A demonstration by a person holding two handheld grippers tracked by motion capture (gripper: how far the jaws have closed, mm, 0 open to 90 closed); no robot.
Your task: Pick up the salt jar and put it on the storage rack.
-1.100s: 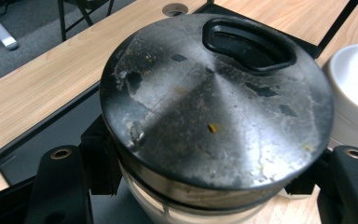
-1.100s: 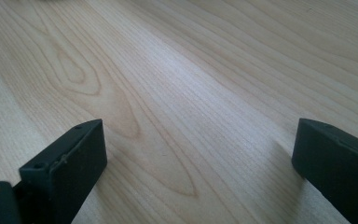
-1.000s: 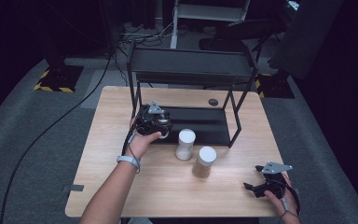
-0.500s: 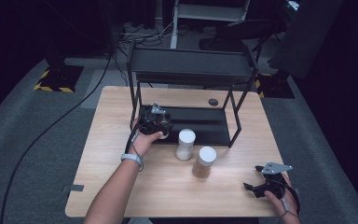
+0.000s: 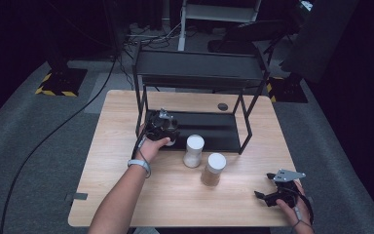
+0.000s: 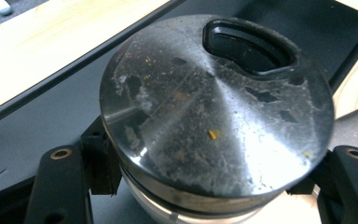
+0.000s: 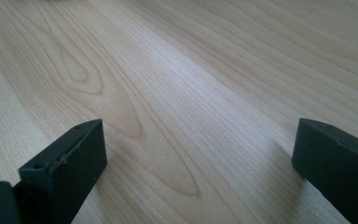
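One jar [image 6: 214, 116] – left gripper [image 5: 161, 127] clamped, rack shelf [image 5: 214, 127]

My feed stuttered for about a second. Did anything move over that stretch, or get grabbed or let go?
Nothing visibly changed: the left hand-held gripper stays clamped on the dark-lidded jar at the rack's lower shelf, the right hand-held gripper rests open on the table, and both white-lidded jars stand unmoved.

Bright table [image 5: 126, 195] – dark surroundings – glare on lid [image 6: 214, 116]
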